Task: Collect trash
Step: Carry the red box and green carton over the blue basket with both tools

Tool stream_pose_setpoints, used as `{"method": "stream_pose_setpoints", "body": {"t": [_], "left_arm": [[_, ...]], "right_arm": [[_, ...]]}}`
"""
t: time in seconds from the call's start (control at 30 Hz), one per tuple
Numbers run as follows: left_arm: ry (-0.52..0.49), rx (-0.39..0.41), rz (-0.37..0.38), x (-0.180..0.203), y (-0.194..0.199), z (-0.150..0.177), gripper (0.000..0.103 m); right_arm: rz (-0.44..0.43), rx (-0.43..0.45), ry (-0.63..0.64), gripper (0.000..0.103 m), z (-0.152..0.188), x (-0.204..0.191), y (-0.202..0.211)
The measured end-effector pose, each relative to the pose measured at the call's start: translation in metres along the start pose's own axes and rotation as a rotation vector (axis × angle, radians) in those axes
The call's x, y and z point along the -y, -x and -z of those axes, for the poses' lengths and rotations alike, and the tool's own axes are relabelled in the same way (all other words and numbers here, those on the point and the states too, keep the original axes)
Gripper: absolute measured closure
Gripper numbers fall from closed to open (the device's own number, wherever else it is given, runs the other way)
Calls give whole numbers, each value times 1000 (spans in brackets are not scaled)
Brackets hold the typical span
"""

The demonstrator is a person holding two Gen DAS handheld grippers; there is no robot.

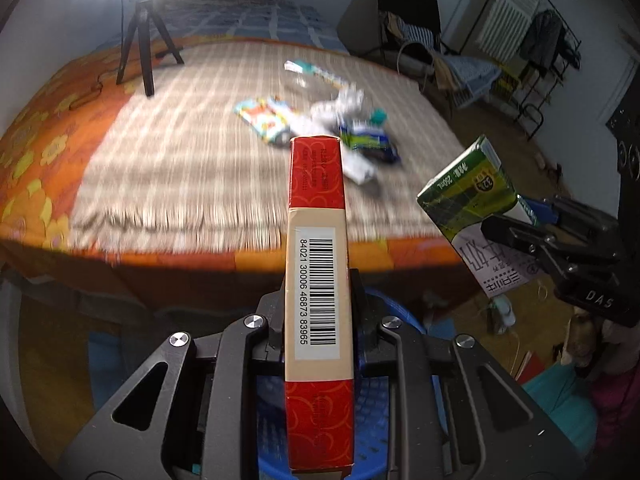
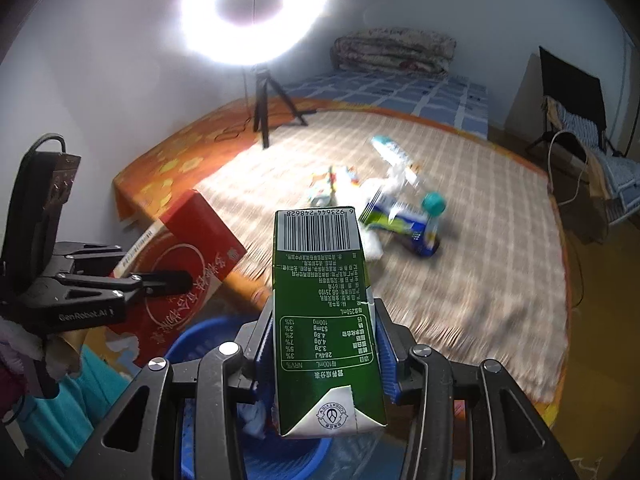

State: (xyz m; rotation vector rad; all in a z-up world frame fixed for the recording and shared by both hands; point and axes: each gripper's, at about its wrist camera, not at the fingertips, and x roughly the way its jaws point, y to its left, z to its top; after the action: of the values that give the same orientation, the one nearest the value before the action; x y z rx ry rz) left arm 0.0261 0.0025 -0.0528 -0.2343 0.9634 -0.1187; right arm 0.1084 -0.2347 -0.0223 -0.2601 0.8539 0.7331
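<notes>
My left gripper (image 1: pixel 318 300) is shut on a flat red box (image 1: pixel 318 264) with a barcode label, held edge-up in front of the bed; the box also shows in the right wrist view (image 2: pixel 188 256). My right gripper (image 2: pixel 324 332) is shut on a green milk carton (image 2: pixel 322 312), which also shows at the right of the left wrist view (image 1: pixel 472 196). Both grippers hang above a blue basket (image 2: pixel 200 336), seen below the left gripper too (image 1: pixel 376 408). More trash lies on the bed: a colourful wrapper (image 1: pixel 266 118), crumpled plastic (image 1: pixel 340 104) and a bottle with a teal cap (image 2: pixel 416 220).
A ring light on a tripod (image 2: pixel 264 104) stands on the bed's far left. The bed has a checked mat (image 1: pixel 192 168) and an orange floral sheet (image 1: pixel 36 152). A folded quilt (image 2: pixel 394 54) lies at the bed's head. A chair with clothes (image 1: pixel 416 36) stands at the right.
</notes>
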Motion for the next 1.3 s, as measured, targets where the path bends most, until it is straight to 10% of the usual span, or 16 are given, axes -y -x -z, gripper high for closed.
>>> {"method": "stream_pose_setpoints", "body": {"t": [0.63,1.3], "left_arm": [[14,-189,-39,-21,-35,84,81],[-21,-268,-60,-11,-61,96,78]], "right_arm": [[-63,-142,-21,58,64,-28,-30],[-63,-241,20,57,89,-46,-58]]}}
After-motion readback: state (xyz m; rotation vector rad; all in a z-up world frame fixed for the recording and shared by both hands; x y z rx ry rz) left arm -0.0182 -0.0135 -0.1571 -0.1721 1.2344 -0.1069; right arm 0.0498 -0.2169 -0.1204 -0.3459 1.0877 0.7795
